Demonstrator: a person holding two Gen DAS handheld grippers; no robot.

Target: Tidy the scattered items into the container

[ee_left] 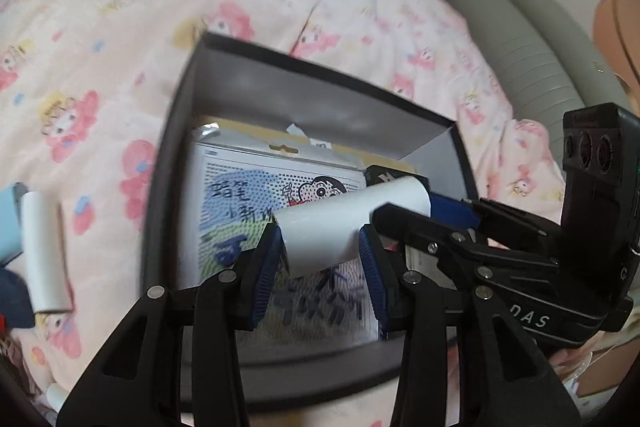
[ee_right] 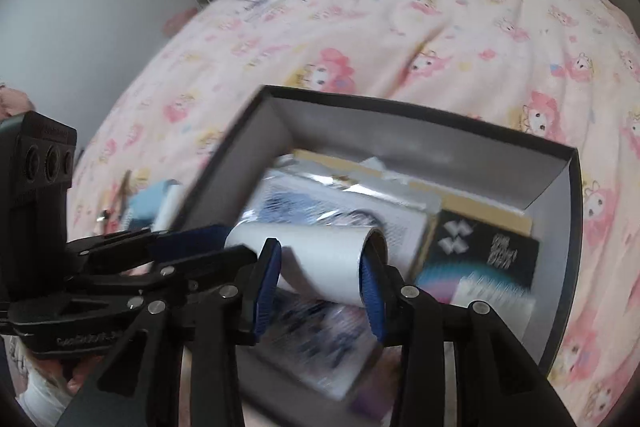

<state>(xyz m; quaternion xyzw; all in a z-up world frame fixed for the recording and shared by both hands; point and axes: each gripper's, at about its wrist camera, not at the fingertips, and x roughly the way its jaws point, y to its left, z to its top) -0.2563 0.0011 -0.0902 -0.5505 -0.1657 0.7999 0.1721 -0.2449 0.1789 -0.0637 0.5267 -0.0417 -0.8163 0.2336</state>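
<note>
A white paper roll (ee_left: pixel 340 227) hangs lengthwise over the open dark box (ee_left: pixel 320 99), held at both ends. My left gripper (ee_left: pixel 320 255) is shut on its near end, blue pads pressing each side. In the same view my right gripper (ee_left: pixel 444 209) comes in from the right and clamps the far end. In the right wrist view the roll (ee_right: pixel 320 251) sits between the right gripper (ee_right: pixel 320 267) pads, above the box (ee_right: pixel 400 127), and the left gripper (ee_right: pixel 196 241) grips the other end. A second white roll (ee_left: pixel 42 251) lies on the bed left of the box.
The box rests on a pink cartoon-print duvet (ee_left: pixel 120 27). Inside lie a comic-printed packet (ee_left: pixel 240 195) and a black booklet (ee_right: pixel 488 247). A light blue item (ee_right: pixel 146 203) and small clutter lie left of the box. A padded headboard (ee_left: pixel 520 47) borders the bed.
</note>
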